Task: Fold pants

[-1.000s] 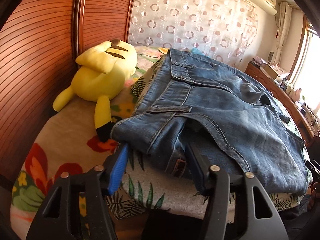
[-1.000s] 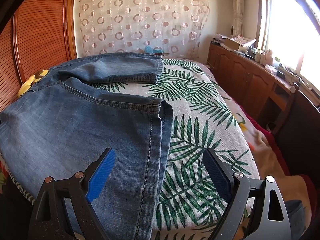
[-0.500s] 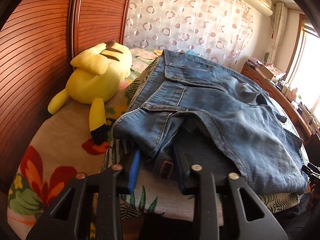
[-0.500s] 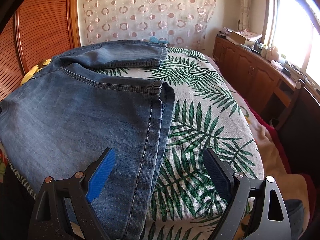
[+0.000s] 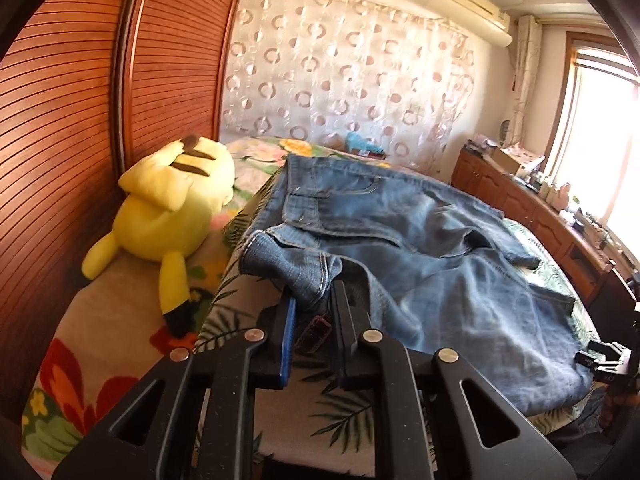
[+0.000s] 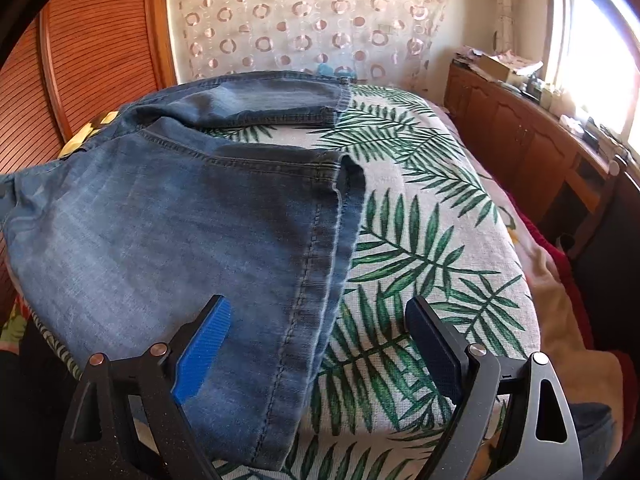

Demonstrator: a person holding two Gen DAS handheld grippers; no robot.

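Observation:
Blue denim jeans (image 5: 420, 248) lie spread on the leaf-print bed cover (image 5: 240, 316). My left gripper (image 5: 314, 304) is shut on the jeans' waistband corner and lifts it, so the denim bunches above the fingers. In the right wrist view the two jean legs (image 6: 168, 220) lie side by side, hems toward the right. My right gripper (image 6: 316, 332) is open just above the near leg's hem end, the left pad (image 6: 204, 344) over denim and the right pad (image 6: 432, 344) over the bed cover (image 6: 432, 240).
A yellow plush toy (image 5: 172, 208) lies on the bed to the left of the jeans, by the wooden slatted wardrobe (image 5: 80, 100). A wooden sideboard (image 6: 532, 128) runs along the right wall under the window. A patterned curtain (image 5: 340, 92) hangs behind the bed.
My left gripper has closed on the waistband corner and raised it, bunching the denim. My right gripper has stayed open and moved slightly forward over the leg end.

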